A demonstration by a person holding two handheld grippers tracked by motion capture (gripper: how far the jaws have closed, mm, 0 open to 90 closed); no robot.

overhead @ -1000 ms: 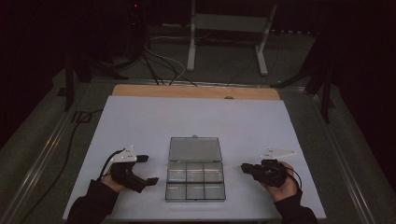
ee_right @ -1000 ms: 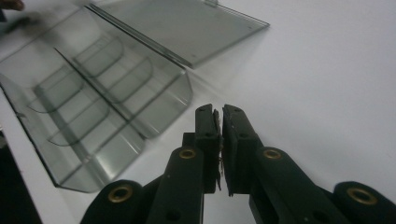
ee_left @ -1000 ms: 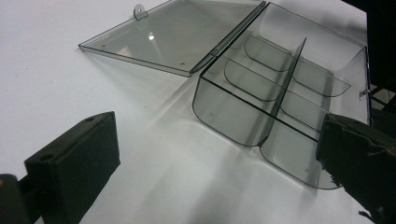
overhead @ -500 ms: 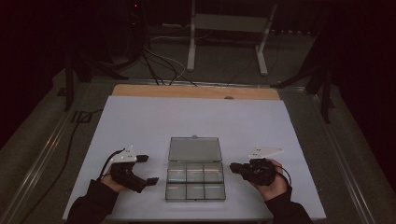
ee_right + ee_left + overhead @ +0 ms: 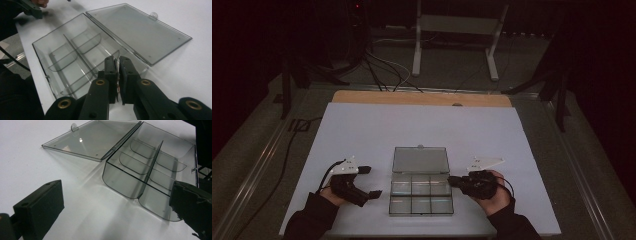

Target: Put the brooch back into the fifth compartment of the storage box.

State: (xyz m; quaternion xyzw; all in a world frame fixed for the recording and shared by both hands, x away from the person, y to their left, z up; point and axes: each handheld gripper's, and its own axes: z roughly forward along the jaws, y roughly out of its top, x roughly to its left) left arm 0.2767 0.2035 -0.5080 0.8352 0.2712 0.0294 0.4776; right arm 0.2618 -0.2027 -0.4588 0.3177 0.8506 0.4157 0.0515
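A clear plastic compartment box (image 5: 421, 196) lies open on the white table top (image 5: 422, 130), with its lid (image 5: 420, 160) flat behind it. The compartments look empty. My left gripper (image 5: 369, 181) rests left of the box, jaws wide apart and nothing between them. In the left gripper view the box (image 5: 150, 170) and lid (image 5: 95, 137) lie ahead of my left gripper (image 5: 117, 202). My right gripper (image 5: 451, 180) is shut, tips at the box's right wall. In the right gripper view my right gripper (image 5: 117, 72) hangs over the box (image 5: 75, 50) beside the lid (image 5: 140, 27).
A wooden strip (image 5: 422, 98) borders the table's far edge. Beyond it, a metal stand (image 5: 457, 30) and cables (image 5: 382, 70) sit on the dark floor. The other hand's gripper (image 5: 32, 8) shows at the top left of the right gripper view.
My right gripper has moved left across the table, from well right of the box to its right wall, jaws still shut. The left gripper has stayed put.
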